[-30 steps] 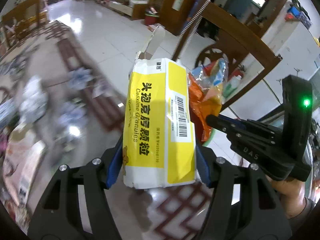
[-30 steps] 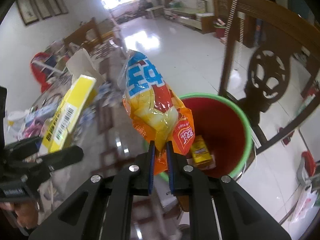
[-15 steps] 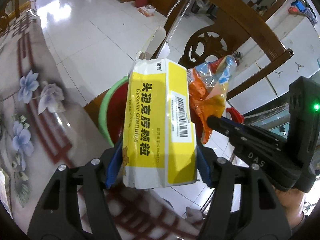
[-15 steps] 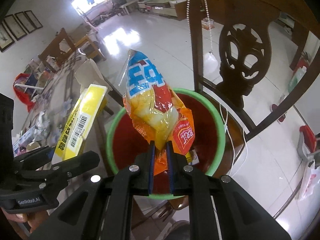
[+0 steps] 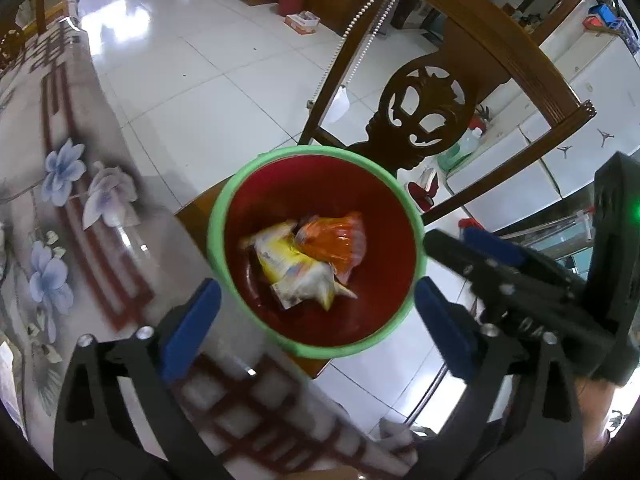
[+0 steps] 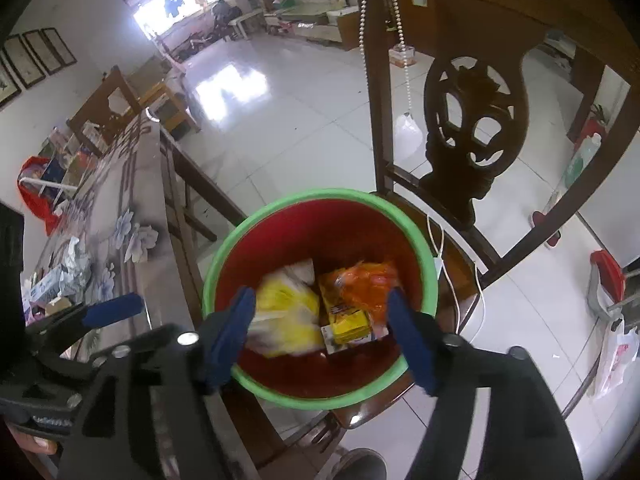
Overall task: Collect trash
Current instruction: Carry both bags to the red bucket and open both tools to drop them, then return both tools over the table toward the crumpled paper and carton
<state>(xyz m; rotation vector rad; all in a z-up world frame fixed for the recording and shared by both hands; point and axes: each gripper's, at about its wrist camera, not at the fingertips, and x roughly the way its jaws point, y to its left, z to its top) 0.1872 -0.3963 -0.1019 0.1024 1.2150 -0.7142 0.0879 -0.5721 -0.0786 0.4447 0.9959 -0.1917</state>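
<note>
While opening, trash (image 5: 304,256) lies below.

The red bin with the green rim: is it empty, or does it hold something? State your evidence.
Not empty. The red bin holds trash at its bottom: a yellow box and an orange snack bag, well below the rim.

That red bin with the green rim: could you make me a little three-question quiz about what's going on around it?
1. True or false: the orange snack bag lies inside the red bin.
2. Which is between the jaws of the left gripper? A) a yellow box B) nothing C) a cup
3. Fill in: the bin stands on the seat of a wooden ____.

Key: 1 true. 2 B; its jaws are opening, as are those of the right gripper. 3 chair.
</note>
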